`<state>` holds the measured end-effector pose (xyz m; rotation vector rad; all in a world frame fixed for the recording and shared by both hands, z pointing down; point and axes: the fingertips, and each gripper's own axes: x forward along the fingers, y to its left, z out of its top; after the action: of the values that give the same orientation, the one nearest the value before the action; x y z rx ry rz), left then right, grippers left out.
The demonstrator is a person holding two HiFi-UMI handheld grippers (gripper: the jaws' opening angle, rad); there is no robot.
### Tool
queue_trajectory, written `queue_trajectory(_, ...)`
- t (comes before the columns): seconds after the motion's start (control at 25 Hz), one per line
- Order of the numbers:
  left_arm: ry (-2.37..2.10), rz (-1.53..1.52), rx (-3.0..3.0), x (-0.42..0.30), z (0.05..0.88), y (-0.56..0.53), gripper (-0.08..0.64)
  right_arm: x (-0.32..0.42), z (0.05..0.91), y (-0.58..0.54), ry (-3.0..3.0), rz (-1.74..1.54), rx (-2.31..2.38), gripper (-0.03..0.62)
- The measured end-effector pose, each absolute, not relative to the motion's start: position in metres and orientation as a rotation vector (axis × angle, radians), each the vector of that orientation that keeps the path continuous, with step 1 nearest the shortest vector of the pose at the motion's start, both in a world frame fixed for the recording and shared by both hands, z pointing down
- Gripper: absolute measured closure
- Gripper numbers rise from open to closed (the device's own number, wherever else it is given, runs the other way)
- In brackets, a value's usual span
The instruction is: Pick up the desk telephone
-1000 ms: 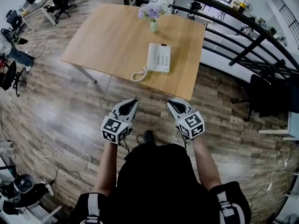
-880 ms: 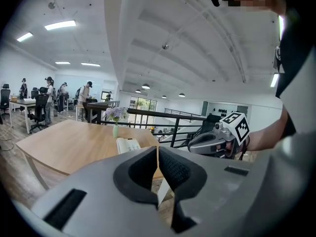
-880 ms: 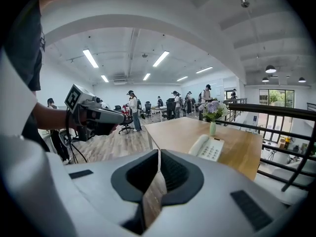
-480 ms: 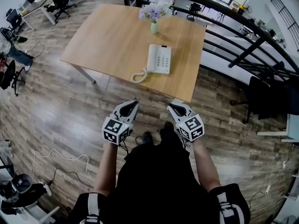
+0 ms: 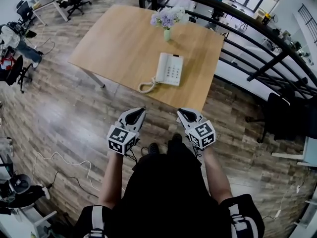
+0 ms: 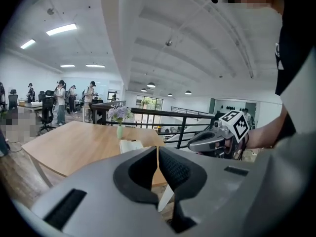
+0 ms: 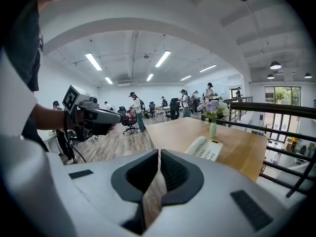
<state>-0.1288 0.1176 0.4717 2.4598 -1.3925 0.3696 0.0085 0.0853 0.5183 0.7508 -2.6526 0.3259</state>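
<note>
The left gripper [image 5: 139, 111] and right gripper [image 5: 183, 112] are both closed on nothing. The desk telephone [image 5: 169, 69] lies well ahead of them on the table [image 5: 119, 43], so it is best to step closer and open the jaws before straddling its sides

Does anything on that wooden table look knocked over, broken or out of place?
Nothing stands out. The desk telephone lies flat on the table, its curly cord beside it, and the flower vase stands upright.
</note>
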Motion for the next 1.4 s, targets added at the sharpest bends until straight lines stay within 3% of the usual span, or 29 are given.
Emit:
queue_trajectory(0.56, -1.48, 0.404, 2.413, -0.069, 0.475, 0.073, 0.529, 0.084, 0.53, 0.018, -2.668, 0.353, 0.73, 0.558)
queue_trajectory(1.4, -1.34, 0.431, 2.455, -0.092, 0.488, 0.002, 0.529, 0.066, 0.539, -0.03, -2.595, 0.393, 0.829, 0.558)
